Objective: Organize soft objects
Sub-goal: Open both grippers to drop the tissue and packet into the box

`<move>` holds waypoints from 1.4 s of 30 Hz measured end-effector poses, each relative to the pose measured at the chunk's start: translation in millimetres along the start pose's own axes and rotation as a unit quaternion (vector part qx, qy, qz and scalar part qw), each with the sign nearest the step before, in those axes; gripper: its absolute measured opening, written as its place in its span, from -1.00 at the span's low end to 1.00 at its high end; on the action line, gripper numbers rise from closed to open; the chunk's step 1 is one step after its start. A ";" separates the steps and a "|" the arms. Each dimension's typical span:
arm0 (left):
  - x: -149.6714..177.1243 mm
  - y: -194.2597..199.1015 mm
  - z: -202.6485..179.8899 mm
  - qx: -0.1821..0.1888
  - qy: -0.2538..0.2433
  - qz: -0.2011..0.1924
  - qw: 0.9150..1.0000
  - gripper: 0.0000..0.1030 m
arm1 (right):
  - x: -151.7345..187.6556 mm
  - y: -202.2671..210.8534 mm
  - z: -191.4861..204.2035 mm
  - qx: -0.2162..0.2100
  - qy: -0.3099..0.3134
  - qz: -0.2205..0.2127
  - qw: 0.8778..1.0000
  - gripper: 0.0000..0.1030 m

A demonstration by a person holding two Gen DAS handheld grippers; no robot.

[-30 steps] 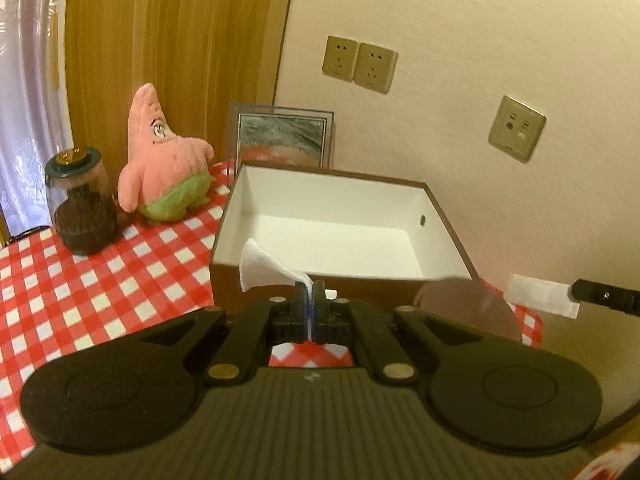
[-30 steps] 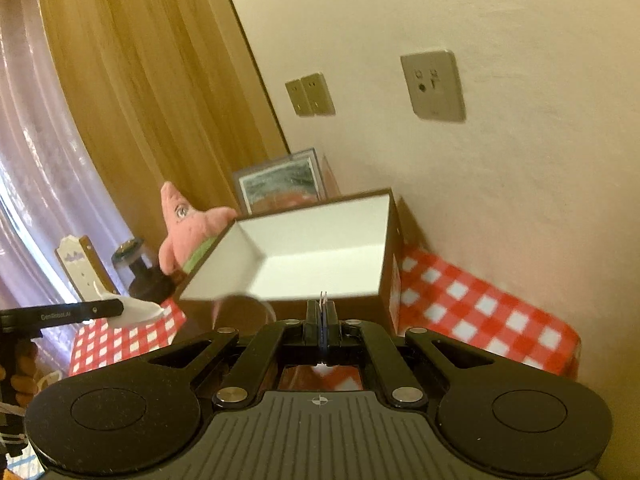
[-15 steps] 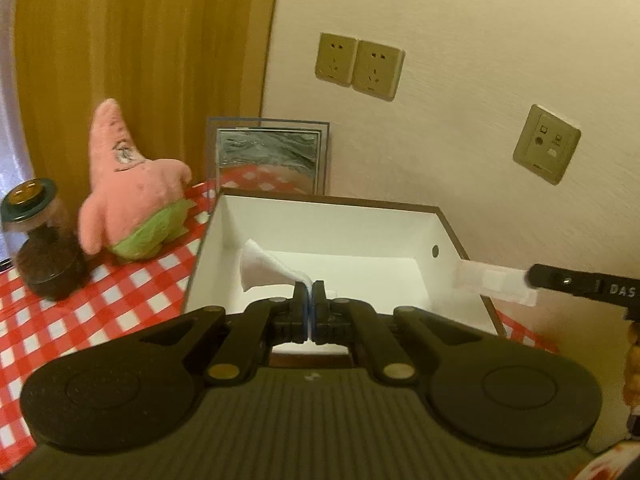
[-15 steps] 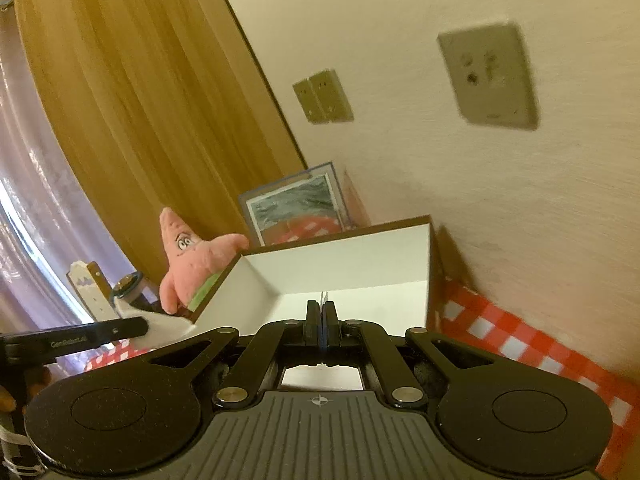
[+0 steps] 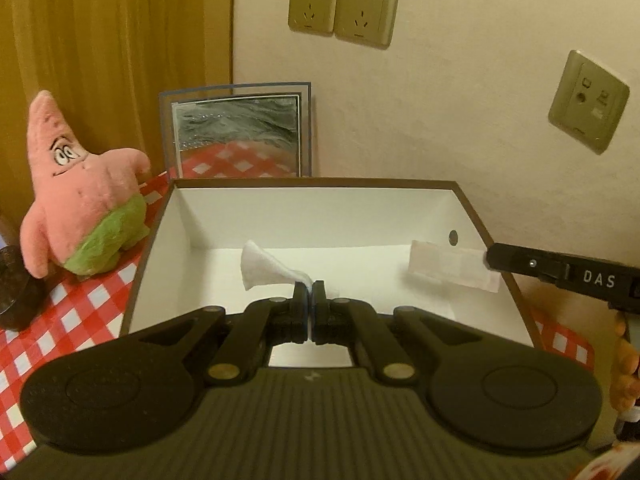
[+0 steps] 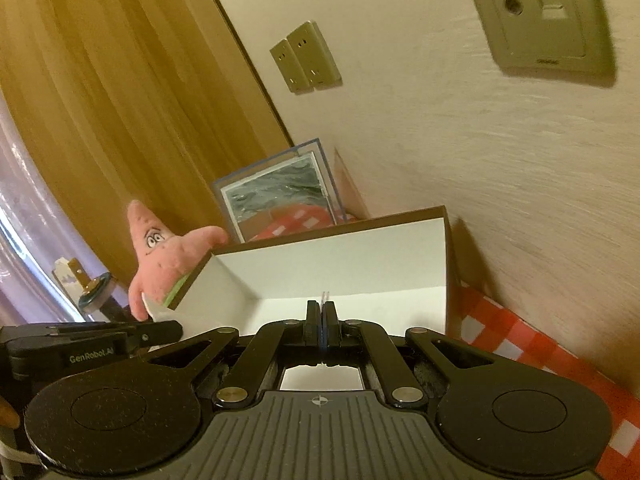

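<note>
An open box [image 5: 486,216], brown outside and white inside, stands on the red checked cloth against the wall. My left gripper [image 5: 309,286] is shut on a small white cloth [image 5: 264,266], which hangs over the box's inside. From the right, my right gripper [image 5: 490,258] is shut on a thin pale rectangular pad [image 5: 452,265], held over the box's right side. In the right wrist view the right gripper [image 6: 322,306] shows only the pad's thin edge [image 6: 325,294] above the box [image 6: 328,264]. The left gripper [image 6: 176,326] is at the lower left there. A pink star plush [image 5: 86,200] sits left of the box.
A framed picture [image 5: 240,132] leans on the wall behind the box. A dark jar [image 5: 16,292] stands left of the plush. Wall sockets [image 5: 344,10] are above. A wooden panel [image 5: 112,52] and a curtain [image 6: 24,240] close off the left. A person's fingers [image 5: 626,356] show at the right edge.
Both grippers have moved forward and down toward the box. The white cloth and the pale pad, earlier in front of the box, now hang over its inside.
</note>
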State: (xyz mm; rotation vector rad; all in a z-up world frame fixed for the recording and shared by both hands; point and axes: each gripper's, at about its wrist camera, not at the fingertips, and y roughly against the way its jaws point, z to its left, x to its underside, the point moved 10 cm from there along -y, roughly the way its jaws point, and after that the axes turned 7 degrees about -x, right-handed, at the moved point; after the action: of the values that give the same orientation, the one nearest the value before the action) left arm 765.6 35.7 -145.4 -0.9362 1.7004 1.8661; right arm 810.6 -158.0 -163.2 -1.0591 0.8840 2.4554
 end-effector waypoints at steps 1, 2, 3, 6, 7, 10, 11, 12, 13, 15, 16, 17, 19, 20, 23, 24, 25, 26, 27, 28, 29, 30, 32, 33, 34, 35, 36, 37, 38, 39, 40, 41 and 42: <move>-0.9 -4.4 -1.3 0.000 -0.002 0.001 1.000 -0.99 | -1.3 -3.4 -1.5 0.001 -0.001 -0.002 1.000 -1.00; -1.3 -7.6 -3.7 0.004 -0.004 0.001 1.000 -0.99 | -2.6 -5.7 -2.3 0.000 -0.003 -0.005 1.000 -0.99; -1.4 -12.0 -5.7 0.008 -0.006 0.004 1.000 -0.95 | -4.2 -9.8 -4.6 0.000 -0.008 -0.006 1.000 -0.99; 2.0 -29.4 -5.7 0.000 -0.007 0.025 1.000 -0.46 | -3.3 -23.9 -8.4 -0.005 -0.016 0.013 1.000 -0.71; 4.0 -32.5 -3.5 -0.006 -0.008 0.030 0.999 -0.25 | -1.7 -27.5 -9.4 -0.006 -0.017 0.020 1.000 -0.46; 10.6 -39.2 0.3 -0.015 -0.016 0.042 0.999 -0.23 | 3.8 -30.4 -10.9 0.001 -0.009 0.024 1.000 0.33; 13.3 -39.0 2.4 -0.015 -0.015 0.046 0.999 -0.23 | 6.3 -30.2 -9.4 -0.003 -0.003 0.029 1.000 0.33; 16.2 -38.0 4.7 -0.015 -0.014 0.050 0.999 -0.23 | 9.1 -29.6 -9.2 -0.001 0.001 0.036 0.999 0.33; 18.2 -37.0 7.1 -0.016 -0.012 0.053 0.998 -0.23 | 11.2 -29.0 -9.8 0.003 0.001 0.040 0.999 0.33; 21.4 -32.6 12.1 -0.018 -0.009 0.056 0.998 -0.22 | 15.7 -26.9 -10.6 0.009 0.006 0.051 0.999 0.33; 22.5 -29.9 13.9 -0.017 -0.008 0.058 0.998 -0.21 | 17.3 -24.0 -11.0 0.011 0.010 0.054 0.998 0.33; 24.0 -26.7 16.2 -0.018 -0.006 0.060 0.998 -0.21 | 18.0 -21.1 -11.2 0.013 0.012 0.054 0.998 0.34; 26.3 -19.3 20.7 -0.020 0.002 0.062 0.998 -0.21 | 18.3 -14.9 -11.9 0.016 0.014 0.052 0.998 0.33; 27.1 -14.4 23.1 -0.019 0.006 0.061 0.998 -0.21 | 18.0 -10.6 -12.3 0.016 0.013 0.051 0.998 0.33; 28.5 2.4 28.1 -0.018 0.017 0.056 0.998 -0.21 | 15.4 2.9 -12.0 0.019 0.016 0.046 0.999 0.34; 28.8 9.1 29.8 -0.020 0.019 0.054 0.998 -0.21 | 14.9 8.5 -11.8 0.019 0.016 0.044 0.999 0.34; 29.4 15.4 31.5 -0.023 0.021 0.052 0.998 -0.21 | 14.0 14.0 -11.5 0.019 0.016 0.041 0.999 0.33; 30.3 21.8 32.8 -0.026 0.024 0.051 0.998 -0.21 | 13.4 18.7 -11.2 0.019 0.015 0.039 0.999 0.34; 31.7 29.1 33.9 -0.028 0.026 0.050 0.998 -0.21 | 13.1 25.2 -11.8 0.021 0.013 0.037 0.999 0.33; 33.1 35.4 34.4 -0.029 0.027 0.049 0.998 -0.21 | 12.6 30.6 -12.1 0.022 0.011 0.034 0.999 0.33; 35.4 43.4 35.3 -0.030 0.028 0.048 0.998 -0.21 | 12.0 35.7 -12.4 0.023 0.008 0.032 0.999 0.33; 37.5 50.5 35.9 -0.031 0.028 0.046 0.998 -0.21 | 12.0 42.2 -12.7 0.023 0.005 0.029 0.999 0.34; 42.8 65.9 37.3 -0.033 0.028 0.042 0.998 -0.21 | 11.5 56.1 -13.7 0.023 -0.001 0.023 0.999 0.33; 46.0 73.7 38.1 -0.035 0.029 0.041 0.998 -0.21 | 11.6 63.9 -14.6 0.025 -0.004 0.018 1.000 0.34; 49.1 81.1 38.6 -0.035 0.030 0.040 0.998 -0.21 | 11.7 71.2 -15.4 0.028 -0.007 0.015 0.999 0.33; 52.3 88.6 39.3 -0.036 0.032 0.039 0.998 -0.21 | 12.7 79.4 -16.0 0.030 -0.010 0.011 0.999 0.33; 56.2 96.1 39.6 -0.036 0.033 0.037 0.998 -0.21 | 13.7 87.9 -16.7 0.033 -0.014 0.007 0.999 0.34; 59.7 102.6 40.0 -0.037 0.033 0.037 0.998 -0.21 | 15.3 96.9 -17.1 0.035 -0.018 0.003 0.999 0.34; 64.2 110.2 40.5 -0.038 0.033 0.037 0.998 -0.21 | 17.7 105.0 -17.1 0.036 -0.023 0.001 0.999 0.33; 68.4 116.3 40.8 -0.039 0.034 0.036 0.998 -0.21 | 20.1 111.5 -17.0 0.038 -0.026 0.001 0.999 0.34; 72.9 123.4 41.1 -0.038 0.035 0.036 0.998 -0.21 | 22.8 118.7 -16.4 0.041 -0.028 0.000 0.999 0.34; 77.7 130.0 41.5 -0.037 0.036 0.036 0.998 -0.21 | 25.9 125.9 -15.4 0.043 -0.028 0.000 0.999 0.34; 83.0 136.6 41.8 -0.036 0.038 0.036 0.998 -0.21 | 29.3 133.4 -13.9 0.046 -0.028 -0.001 0.999 0.34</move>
State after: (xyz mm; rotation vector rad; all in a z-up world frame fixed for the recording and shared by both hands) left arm 604.1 47.6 -112.6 -0.9970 1.7432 1.9739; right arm 730.5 -266.5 -137.2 -0.9555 0.9672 2.4050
